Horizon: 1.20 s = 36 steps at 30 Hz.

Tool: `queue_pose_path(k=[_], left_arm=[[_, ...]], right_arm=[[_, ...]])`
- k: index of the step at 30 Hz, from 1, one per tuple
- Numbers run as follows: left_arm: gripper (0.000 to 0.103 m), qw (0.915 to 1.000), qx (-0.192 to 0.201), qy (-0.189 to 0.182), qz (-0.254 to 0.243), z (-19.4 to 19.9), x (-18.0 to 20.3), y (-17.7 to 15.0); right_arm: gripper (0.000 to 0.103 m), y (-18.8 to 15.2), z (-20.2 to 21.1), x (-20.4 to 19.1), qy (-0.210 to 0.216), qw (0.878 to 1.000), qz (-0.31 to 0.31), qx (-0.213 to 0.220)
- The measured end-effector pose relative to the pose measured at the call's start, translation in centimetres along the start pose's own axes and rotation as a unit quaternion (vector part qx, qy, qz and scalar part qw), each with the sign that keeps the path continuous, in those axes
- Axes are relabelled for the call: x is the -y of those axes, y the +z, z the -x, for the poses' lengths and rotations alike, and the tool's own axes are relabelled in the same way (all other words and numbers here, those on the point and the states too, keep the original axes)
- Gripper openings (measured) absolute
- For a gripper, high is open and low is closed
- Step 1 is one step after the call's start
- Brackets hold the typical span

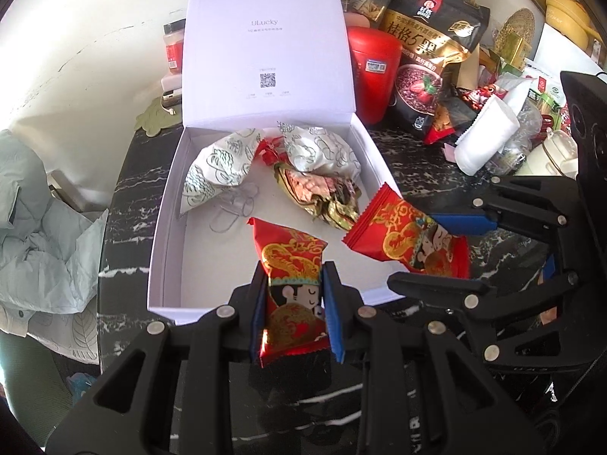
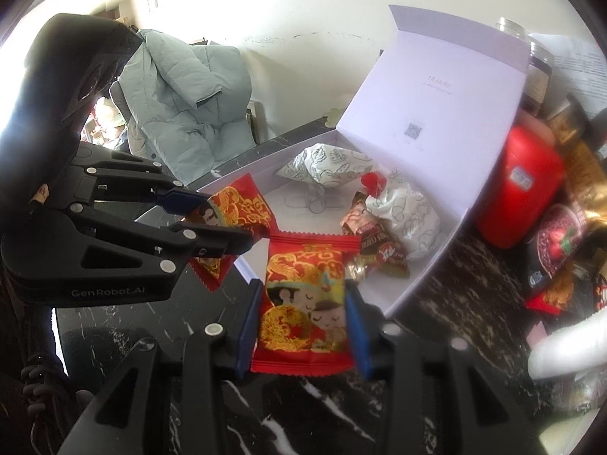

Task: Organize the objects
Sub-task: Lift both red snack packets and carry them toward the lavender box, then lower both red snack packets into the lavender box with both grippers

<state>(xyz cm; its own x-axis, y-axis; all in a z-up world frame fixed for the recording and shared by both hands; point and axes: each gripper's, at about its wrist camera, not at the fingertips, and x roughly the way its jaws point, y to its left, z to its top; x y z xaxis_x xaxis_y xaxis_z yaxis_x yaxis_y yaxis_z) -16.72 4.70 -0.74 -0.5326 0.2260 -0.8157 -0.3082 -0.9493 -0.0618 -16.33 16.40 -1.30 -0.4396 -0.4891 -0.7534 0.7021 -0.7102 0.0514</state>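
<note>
Over the box (image 1: 163, 227) — two gripped packets (image 1: 294, 284)

L claw (image 1: 294, 299) clamps red packet (image 1: 294, 284); R claw (image 1: 449, 254) grips 2nd packet (image 1: 402, 235) over white box (image 1: 167, 242).

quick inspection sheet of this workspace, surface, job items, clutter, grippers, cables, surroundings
surface: black marble-pattern table, crowded on one side.
job's things: open white box, lid upright, holding two white printed pouches, a gold-brown wrapped snack and loose wire clips; two red snack packets, one in each gripper.
clutter: red canister, black oat bag, jars, white roll.
grippers: left gripper shut on red snack packet above the box's near edge; right gripper shut on second red packet.
cables: nothing seen.
surroundings: pale green padded jacket on a chair, white wall.
</note>
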Motion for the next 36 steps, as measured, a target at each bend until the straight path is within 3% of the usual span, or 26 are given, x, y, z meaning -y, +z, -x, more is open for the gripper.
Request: queue_pose_path(k=[13,36], left_arm=[[0.025,0.9998,-0.015,-0.010,-0.002,-3.8,-1.8,2.2],[0.025,0.9988,-0.047,-0.012,0.003,-7.7,-3.7,2.3]], right_arm=[[0.042,2.5,-3.9,1.9,0.016,1.000,0.001,-0.011],[0.042,2.5,-7.2,1.5,0.030,0.998,0.008,-0.050]])
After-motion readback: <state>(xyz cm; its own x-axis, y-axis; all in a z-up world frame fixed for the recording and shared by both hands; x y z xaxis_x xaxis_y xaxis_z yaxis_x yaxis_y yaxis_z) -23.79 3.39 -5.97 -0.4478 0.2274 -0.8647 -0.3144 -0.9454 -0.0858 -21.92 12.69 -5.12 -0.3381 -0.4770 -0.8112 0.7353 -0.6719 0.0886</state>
